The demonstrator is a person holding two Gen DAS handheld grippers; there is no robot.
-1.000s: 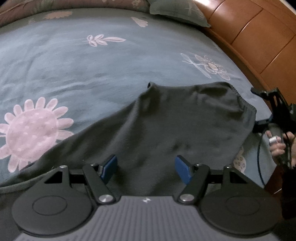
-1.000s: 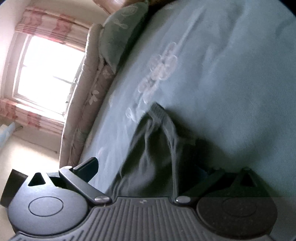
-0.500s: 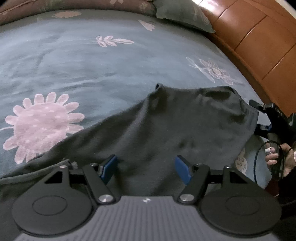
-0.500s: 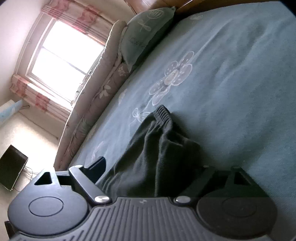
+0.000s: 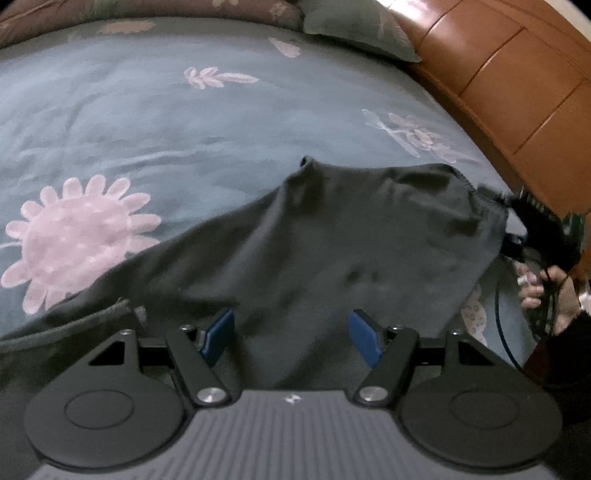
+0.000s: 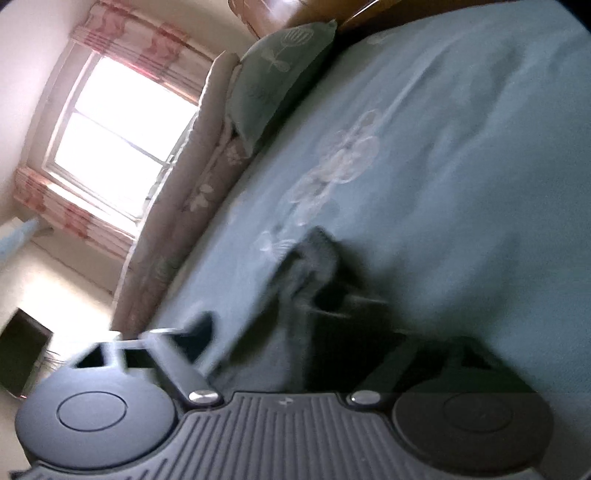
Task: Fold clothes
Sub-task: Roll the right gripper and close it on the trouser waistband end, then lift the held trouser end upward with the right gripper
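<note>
A dark grey garment (image 5: 332, 236) lies spread on the blue floral bedspread (image 5: 147, 122), one ribbed edge (image 5: 74, 321) at the lower left. My left gripper (image 5: 291, 332) is open just above it, blue pads (image 5: 218, 330) wide apart with cloth between and below them. In the right wrist view, which is blurred, my right gripper (image 6: 303, 339) is open, its fingers on either side of the garment's bunched corner (image 6: 317, 258). In the left wrist view the right gripper (image 5: 532, 225) sits at the garment's far right corner, with a person's hand (image 5: 546, 291) on it.
A wooden headboard (image 5: 517, 92) runs along the right side of the bed. A green pillow (image 5: 354, 26) and a brown floral bolster (image 6: 192, 206) lie at the bed's far end. A bright window (image 6: 122, 144) and a dark screen (image 6: 22, 354) are beyond.
The left gripper has drawn back slightly, bringing the ribbed edge into view at lower left. The right gripper is swinging, its view now blurred and turned towards the window. Both stay open.
</note>
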